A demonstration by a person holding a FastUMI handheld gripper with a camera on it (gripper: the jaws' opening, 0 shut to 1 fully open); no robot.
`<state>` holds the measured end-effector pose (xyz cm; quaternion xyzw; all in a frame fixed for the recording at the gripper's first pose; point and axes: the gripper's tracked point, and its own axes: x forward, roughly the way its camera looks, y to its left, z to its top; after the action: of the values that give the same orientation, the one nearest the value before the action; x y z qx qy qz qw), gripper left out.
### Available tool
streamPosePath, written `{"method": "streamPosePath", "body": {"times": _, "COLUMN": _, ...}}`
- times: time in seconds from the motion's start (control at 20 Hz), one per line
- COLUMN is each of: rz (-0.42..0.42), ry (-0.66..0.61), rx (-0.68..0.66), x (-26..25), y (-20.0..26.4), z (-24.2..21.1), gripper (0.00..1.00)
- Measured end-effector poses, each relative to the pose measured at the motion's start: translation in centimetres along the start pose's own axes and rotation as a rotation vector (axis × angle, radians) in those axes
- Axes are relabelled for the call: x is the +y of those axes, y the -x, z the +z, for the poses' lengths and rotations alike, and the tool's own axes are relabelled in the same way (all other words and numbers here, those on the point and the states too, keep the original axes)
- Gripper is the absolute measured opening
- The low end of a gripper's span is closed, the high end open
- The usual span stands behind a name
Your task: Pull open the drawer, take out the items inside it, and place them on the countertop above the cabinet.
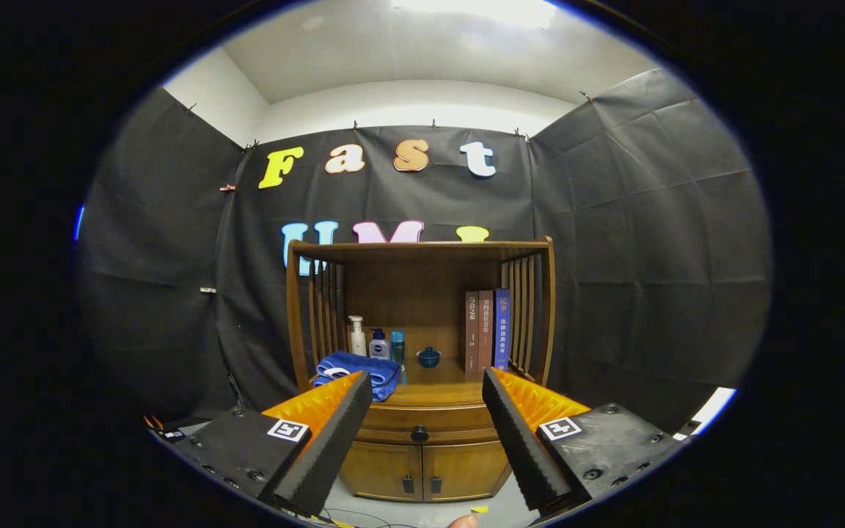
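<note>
1. We see a wooden cabinet (422, 440) of warm brown, glossy timber standing well beyond the fingers, against the black cloth wall. Above its base rises an open shelf frame with slatted sides and a flat top board.
2. Our gripper (427, 403) stands wide apart, gripping nothing. Its two fingers (334, 433) are blocky wedges with dark, finely ribbed foam pads inside and orange ridged backs, each mounted on a matte black base carrying a small square marker.
3. The drawer (430, 424) sits shut in the cabinet front, a curved band of wood seen in the gap between the fingers, well beyond them. What lies inside it is hidden.
4. The countertop (433, 389) above the drawer is smooth wood.
5. Two lower doors (422, 469) sit under the drawer, each with a small dark pull near the middle seam.
6. Three upright books (487, 330) stand at the countertop's right, spines touching: two brown, one blue.
7. A folded blue towel (356, 367), soft and plush, lies at the left, partly behind the left fingertip.
8. Three bottles (377, 343) stand behind the towel: a white pump, a squat white one, a slim teal one.
9. A small round dark-blue lidded pot (429, 357) sits mid-counter.
10. The drawer's round dark knob (419, 434) is centred on its front.
</note>
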<state>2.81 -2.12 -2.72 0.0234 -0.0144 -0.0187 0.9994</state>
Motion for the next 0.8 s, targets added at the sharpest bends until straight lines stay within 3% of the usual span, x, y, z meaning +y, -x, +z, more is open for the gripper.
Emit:
{"method": "streamPosePath", "body": {"times": 0.25, "rz": -0.004, "ry": 0.027, "rx": -0.018, "x": 0.3, "y": -4.0, "z": -4.3, "gripper": 0.98}}
{"method": "streamPosePath", "body": {"times": 0.8, "rz": 0.005, "ry": -0.002, "rx": 0.111, "x": 1.3, "y": -12.9, "z": -19.0, "gripper": 0.99}}
